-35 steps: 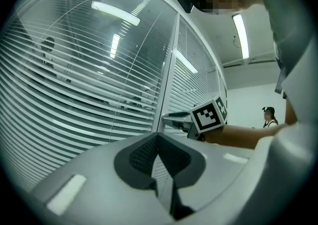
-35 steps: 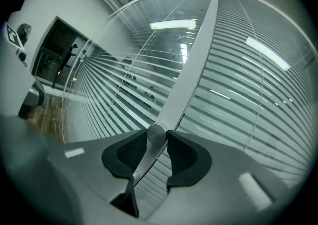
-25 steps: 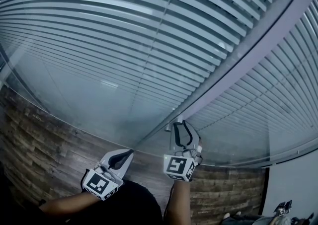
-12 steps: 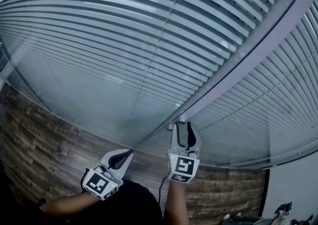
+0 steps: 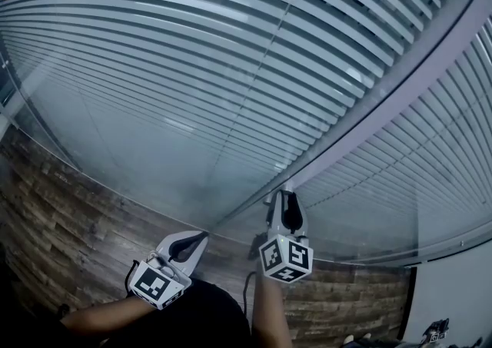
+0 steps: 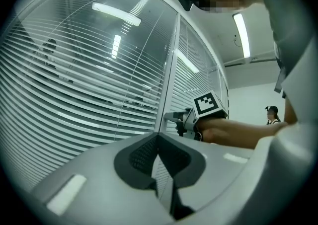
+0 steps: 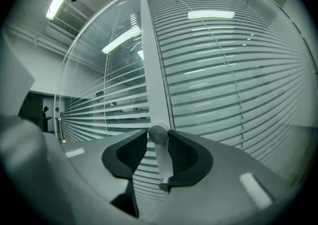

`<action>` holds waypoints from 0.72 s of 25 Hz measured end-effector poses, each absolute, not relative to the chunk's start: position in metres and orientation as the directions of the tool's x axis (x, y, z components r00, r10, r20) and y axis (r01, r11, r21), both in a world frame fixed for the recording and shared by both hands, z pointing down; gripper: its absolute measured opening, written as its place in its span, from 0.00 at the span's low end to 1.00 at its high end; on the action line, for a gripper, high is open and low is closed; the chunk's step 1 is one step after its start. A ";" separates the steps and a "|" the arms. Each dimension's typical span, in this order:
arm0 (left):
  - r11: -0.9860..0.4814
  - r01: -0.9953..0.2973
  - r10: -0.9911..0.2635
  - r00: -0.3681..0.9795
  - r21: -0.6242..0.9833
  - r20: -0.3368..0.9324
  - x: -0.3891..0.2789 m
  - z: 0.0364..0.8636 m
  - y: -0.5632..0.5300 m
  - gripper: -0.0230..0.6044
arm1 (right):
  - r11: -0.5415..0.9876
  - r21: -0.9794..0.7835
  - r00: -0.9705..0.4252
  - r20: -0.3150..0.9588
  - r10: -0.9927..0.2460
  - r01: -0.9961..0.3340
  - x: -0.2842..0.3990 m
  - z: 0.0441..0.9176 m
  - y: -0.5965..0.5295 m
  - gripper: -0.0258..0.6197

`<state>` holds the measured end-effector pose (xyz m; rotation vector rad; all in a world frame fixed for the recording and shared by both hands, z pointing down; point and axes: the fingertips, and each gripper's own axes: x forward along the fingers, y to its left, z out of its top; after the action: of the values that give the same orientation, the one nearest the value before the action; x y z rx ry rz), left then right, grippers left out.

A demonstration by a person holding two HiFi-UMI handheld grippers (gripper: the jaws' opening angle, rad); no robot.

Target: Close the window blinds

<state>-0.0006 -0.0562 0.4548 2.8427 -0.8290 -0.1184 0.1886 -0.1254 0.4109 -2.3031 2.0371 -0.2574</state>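
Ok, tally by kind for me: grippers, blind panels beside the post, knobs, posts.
Grippers: 2, left gripper, right gripper, its jaws just closed further on the knob
Blind panels: 2
Knobs: 1
Posts: 1
Total: 6

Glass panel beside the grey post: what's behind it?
Behind the clear glass panel hang white horizontal blind slats, tilted partly open. The room beyond is mostly covered by them. Only dim strips show through the gaps.
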 end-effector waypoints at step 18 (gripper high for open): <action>-0.836 -0.499 -0.519 0.854 0.227 -0.032 0.005 0.456 -0.062 0.03 | -0.053 0.434 0.150 0.192 -0.970 -0.899 0.186 0.411 -0.128 0.23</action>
<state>0.0049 -0.0616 0.4565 2.8195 -0.7830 -0.1364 0.1856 -0.1279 0.4108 -2.6800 2.4041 0.2806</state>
